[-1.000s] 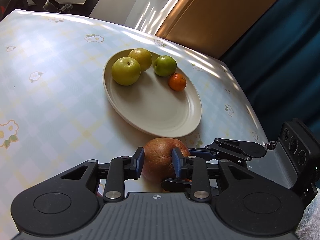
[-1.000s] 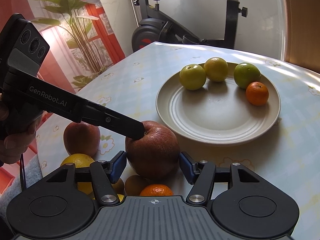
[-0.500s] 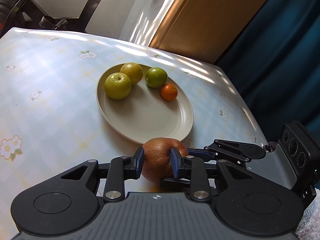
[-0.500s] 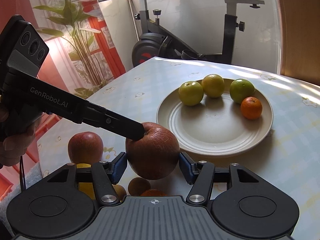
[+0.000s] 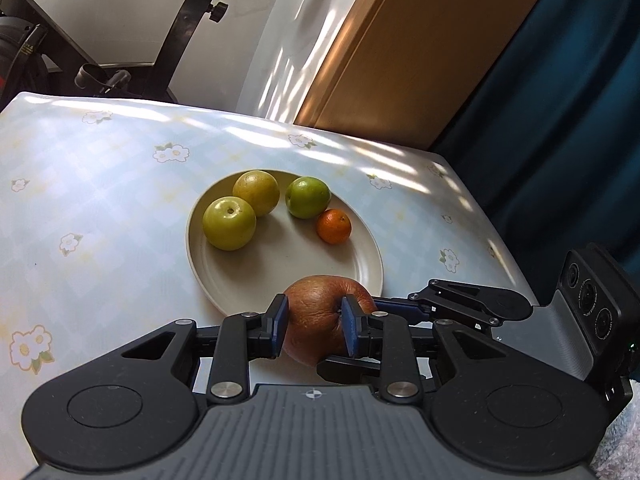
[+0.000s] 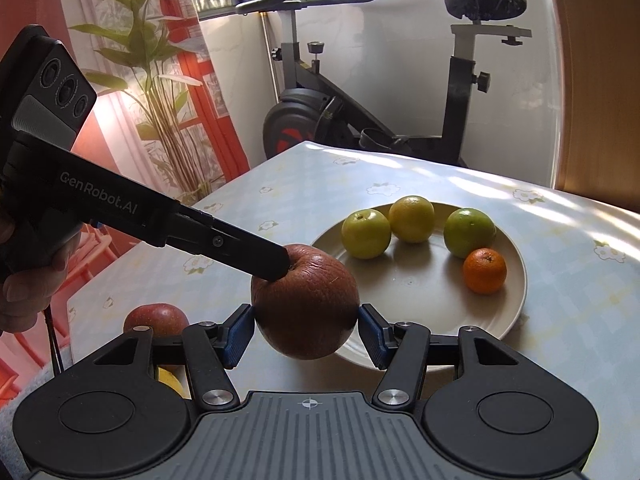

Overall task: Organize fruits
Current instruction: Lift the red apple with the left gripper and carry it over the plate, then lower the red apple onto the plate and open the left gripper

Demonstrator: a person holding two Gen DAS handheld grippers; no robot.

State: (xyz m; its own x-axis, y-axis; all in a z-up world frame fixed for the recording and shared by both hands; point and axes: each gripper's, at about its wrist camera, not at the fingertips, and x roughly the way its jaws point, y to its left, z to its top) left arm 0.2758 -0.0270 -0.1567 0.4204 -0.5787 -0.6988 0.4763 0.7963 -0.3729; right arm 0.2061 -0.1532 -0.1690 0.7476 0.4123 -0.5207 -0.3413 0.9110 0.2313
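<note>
Apple (image 5: pixel 320 322) clamped in left gripper (image 5: pixel 314 326), lifted beside plate (image 5: pixel 280 280), right gripper (image 6: pixel 306 334) flanking

Around you: exercise bike (image 6: pixel 384 92) against white wall (image 6: pixel 400 32); potted plant (image 6: pixel 160 92) by red-framed window (image 6: pixel 200 92); wooden door (image 5: pixel 408 48); blue curtain (image 5: pixel 560 100); dappled sunlight on floral tablecloth (image 5: pixel 100 184).

1. The red apple (image 6: pixel 306 308) has dull, finely wrinkled skin; the green apple (image 6: pixel 366 233) is smooth with a slight sheen.
2. The plate (image 5: pixel 360 276) looks like glazed ceramic, cream and softly glossy, though it may be plastic.
3. The tablecloth (image 5: pixel 112 184) is smooth and shiny, vinyl-like, printed with flowers.
4. The left gripper (image 5: pixel 314 322) is matt black plastic with bright metal rivets; its pads (image 5: pixel 280 318) are blue, probably rubber.
</note>
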